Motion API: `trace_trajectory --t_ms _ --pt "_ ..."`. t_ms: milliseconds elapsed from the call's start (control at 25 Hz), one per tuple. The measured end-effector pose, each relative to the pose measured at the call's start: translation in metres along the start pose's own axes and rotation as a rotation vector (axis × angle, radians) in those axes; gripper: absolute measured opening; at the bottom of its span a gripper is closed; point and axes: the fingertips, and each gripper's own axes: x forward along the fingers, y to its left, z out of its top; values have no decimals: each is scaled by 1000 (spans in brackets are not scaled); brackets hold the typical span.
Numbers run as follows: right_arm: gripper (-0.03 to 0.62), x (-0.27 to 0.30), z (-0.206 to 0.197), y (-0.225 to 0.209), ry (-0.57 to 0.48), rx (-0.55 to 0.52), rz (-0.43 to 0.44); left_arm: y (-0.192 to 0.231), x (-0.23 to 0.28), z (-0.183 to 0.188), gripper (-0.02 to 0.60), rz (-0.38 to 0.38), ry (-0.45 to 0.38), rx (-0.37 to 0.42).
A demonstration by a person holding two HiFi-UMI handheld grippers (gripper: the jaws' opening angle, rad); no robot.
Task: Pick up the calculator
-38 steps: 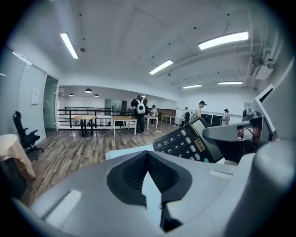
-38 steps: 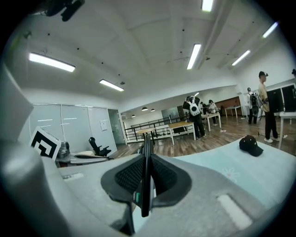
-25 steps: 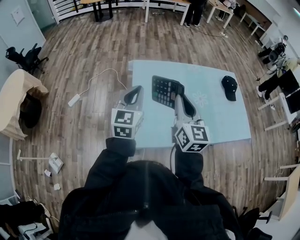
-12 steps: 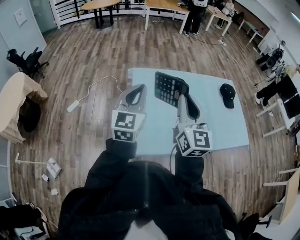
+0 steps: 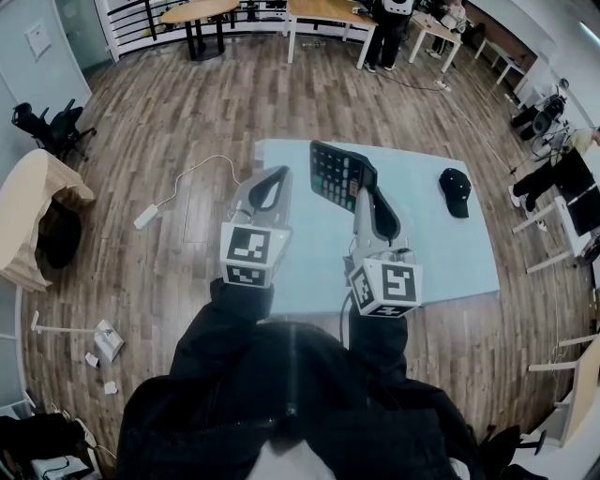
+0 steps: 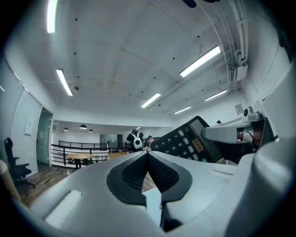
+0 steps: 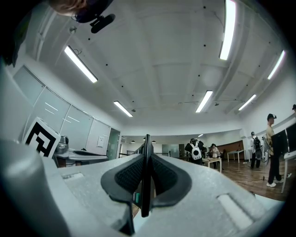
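The black calculator (image 5: 336,174) hangs tilted above the far part of the light blue table (image 5: 441,253), keys facing me. My right gripper (image 5: 363,190) is shut on its near right edge. In the right gripper view the calculator (image 7: 146,185) shows edge-on as a thin dark slab pinched between the ribbed pads (image 7: 163,174). My left gripper (image 5: 273,178) hovers to the left of the calculator, apart from it, over the table's left edge. In the left gripper view its jaws meet with nothing between them, and the calculator (image 6: 187,141) shows off to the right.
A black cap (image 5: 456,190) lies on the table's right side. A white cable with an adapter (image 5: 148,215) trails on the wooden floor at left. A beige covered thing (image 5: 37,202) and a black chair (image 5: 52,127) stand at far left. People and desks (image 5: 389,23) are at the back.
Both grippers have risen together, and the calculator has gone up with the right one, farther off the table. The left jaws stay closed and empty.
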Motion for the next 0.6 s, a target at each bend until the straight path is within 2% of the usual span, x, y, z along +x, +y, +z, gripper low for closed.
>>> trace_trajectory --t_ms 600 --pt "43 -1 10 3 -28 -20 14 -2 0 4 -1 5 -1 14"
